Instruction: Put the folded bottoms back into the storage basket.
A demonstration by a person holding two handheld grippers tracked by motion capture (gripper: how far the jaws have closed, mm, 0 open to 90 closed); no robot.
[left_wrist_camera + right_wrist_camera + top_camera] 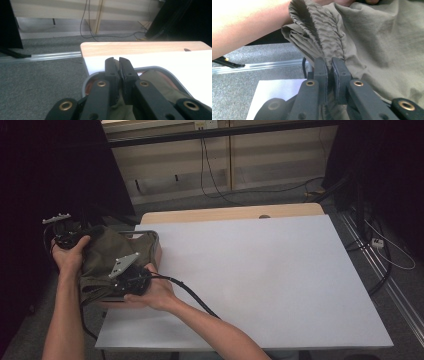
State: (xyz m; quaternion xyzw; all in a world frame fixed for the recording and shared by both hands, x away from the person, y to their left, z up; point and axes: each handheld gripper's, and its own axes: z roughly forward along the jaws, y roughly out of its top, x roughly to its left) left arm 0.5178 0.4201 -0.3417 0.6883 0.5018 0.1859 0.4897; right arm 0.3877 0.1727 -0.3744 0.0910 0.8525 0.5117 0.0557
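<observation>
An olive-green garment [102, 252] is bunched over a basket with a grey metal rim [150, 234] at the table's left edge. My left gripper [75, 237] is held at the garment's far left side. In the left gripper view its jaws [118, 62] stand shut, with olive cloth [160, 82] caught low between them and the basket rim [155, 68] curving behind. My right gripper [120, 277] lies on the near side of the bundle. In the right gripper view it [329, 62] is shut on a gathered, crinkled band of the garment [374, 37], with a forearm above.
A white sheet [260, 270] covers most of the wooden table [230, 213]. Grey carpet, a metal floor rail [50, 56] and loose cables [220, 195] lie beyond the table. Dark screens stand at both sides.
</observation>
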